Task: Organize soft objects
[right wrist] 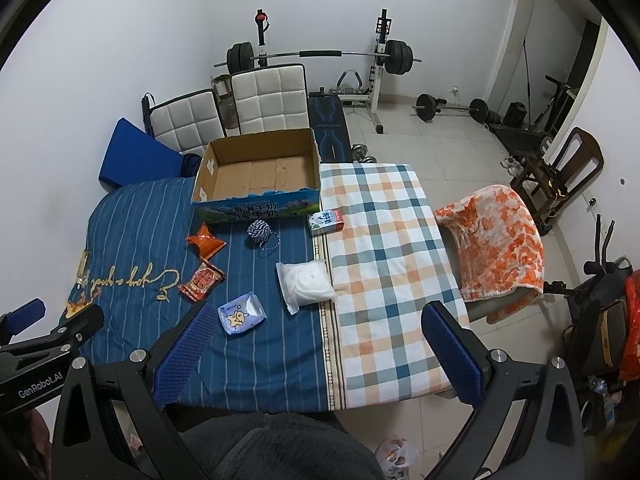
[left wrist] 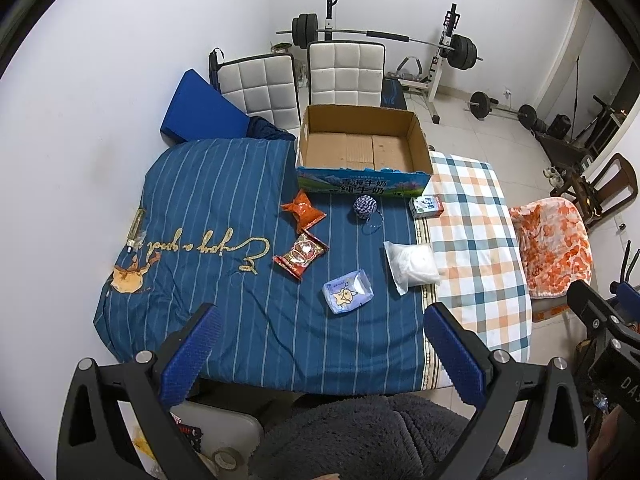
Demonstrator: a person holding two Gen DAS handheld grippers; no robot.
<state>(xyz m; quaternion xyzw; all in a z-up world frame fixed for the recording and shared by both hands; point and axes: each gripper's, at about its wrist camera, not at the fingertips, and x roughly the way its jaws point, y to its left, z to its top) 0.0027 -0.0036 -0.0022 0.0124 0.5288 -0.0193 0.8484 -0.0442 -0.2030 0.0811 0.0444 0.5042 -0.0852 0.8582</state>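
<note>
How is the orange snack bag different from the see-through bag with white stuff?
The orange snack bag is bright and crinkly; the clear bag shows white filling. The orange one looks smaller and lies nearer the box. Both lie on the blue striped cover, untouched.

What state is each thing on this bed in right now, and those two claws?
Cardboard box: open, empty.
Yarn ball: partly unwound.
Clear bag: lying flat.
Blue tissue pack: lying flat.
Red snack packet: lying flat.
Left gripper: open, empty.
Right gripper: open, empty.
</note>
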